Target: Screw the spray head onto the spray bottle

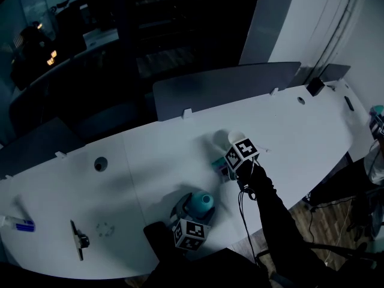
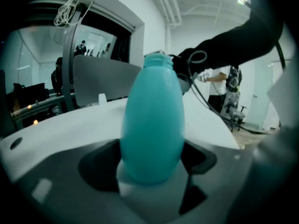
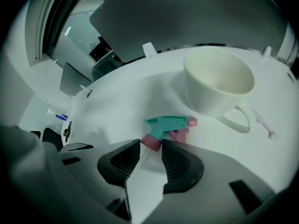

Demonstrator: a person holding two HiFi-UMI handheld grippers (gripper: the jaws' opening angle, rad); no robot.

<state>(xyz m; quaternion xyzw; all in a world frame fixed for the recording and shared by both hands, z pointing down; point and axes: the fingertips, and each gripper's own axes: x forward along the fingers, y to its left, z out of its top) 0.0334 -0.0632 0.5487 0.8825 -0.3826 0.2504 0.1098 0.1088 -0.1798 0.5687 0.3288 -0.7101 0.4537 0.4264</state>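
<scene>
Currently the step in hand is the pick-up of the spray head; screwing is not yet begun.

The left gripper (image 2: 152, 161) is clenched on the teal, egg-shaped plastic spray bottle (image 2: 152, 111). It holds it upright at the near edge of the long white table (image 1: 150, 161), around 6 o'clock in the head view. Resting or lifted, cannot tell. The bottle's threaded neck is bare and open on top.

The right gripper (image 3: 150, 146) points steeply down with its jaws apart and nothing grasped. The small teal plastic spray head (image 3: 170, 122) lies on its side on the table. It has a pink collar and a pink nozzle tip. The collar sits right at the jaw tips and the nozzle points to 3 o'clock in the right gripper view. The pads do not look pressed on it.

In the head view the spray head is at about 1 o'clock from the spray bottle, near but apart. A cream ceramic cup (image 3: 217, 80) with a handle stands upright just beyond it, at about 1 o'clock from the spray head.

Next move, my read:
- close on the collar or trigger body
- lift clear of the cup
- turn the collar downward
- line it up over the open neck before twisting

Any dip tube is too unclear to call.
</scene>
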